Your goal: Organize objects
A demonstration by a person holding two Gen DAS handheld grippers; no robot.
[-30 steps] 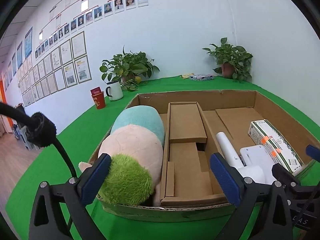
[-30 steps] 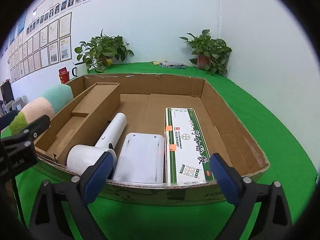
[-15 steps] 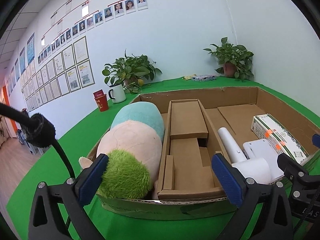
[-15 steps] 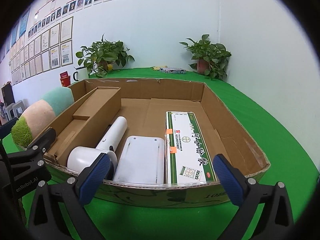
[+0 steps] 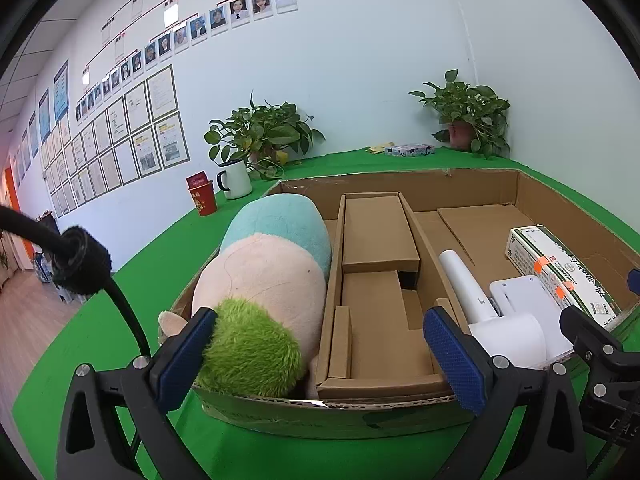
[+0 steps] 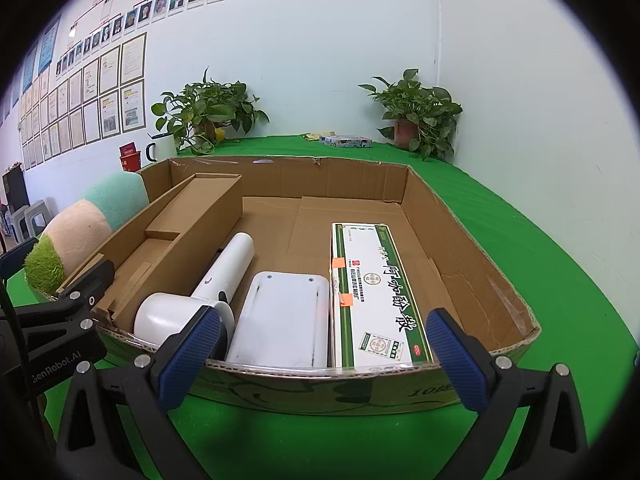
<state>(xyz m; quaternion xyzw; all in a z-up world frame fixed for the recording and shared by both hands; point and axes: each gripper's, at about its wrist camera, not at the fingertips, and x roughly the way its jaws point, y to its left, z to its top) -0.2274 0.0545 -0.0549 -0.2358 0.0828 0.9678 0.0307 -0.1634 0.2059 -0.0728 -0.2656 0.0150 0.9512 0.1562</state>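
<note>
A shallow cardboard box (image 5: pixel 400 184) (image 6: pixel 472 248) lies on the green table. In it lie a plush toy (image 5: pixel 268 276) (image 6: pixel 76 228) at the left, a cardboard insert (image 5: pixel 376 272) (image 6: pixel 188 224), a white hair dryer (image 5: pixel 480 304) (image 6: pixel 216 280), a white flat device (image 6: pixel 280 316) (image 5: pixel 524 296) and a green-and-white medicine box (image 6: pixel 376 292) (image 5: pixel 560 268). My left gripper (image 5: pixel 320 356) is open and empty in front of the box's near left edge. My right gripper (image 6: pixel 320 356) is open and empty in front of the near right edge.
Two potted plants (image 5: pixel 260 136) (image 5: pixel 468 116) stand by the wall. A white mug (image 5: pixel 236 178) and a red cup (image 5: pixel 202 196) stand left of the box. A small printed box (image 5: pixel 408 149) lies behind. A black cable (image 5: pixel 84 264) hangs at left.
Both grippers have drawn back and up a little from the box's near edge. The objects in the box have not moved.
</note>
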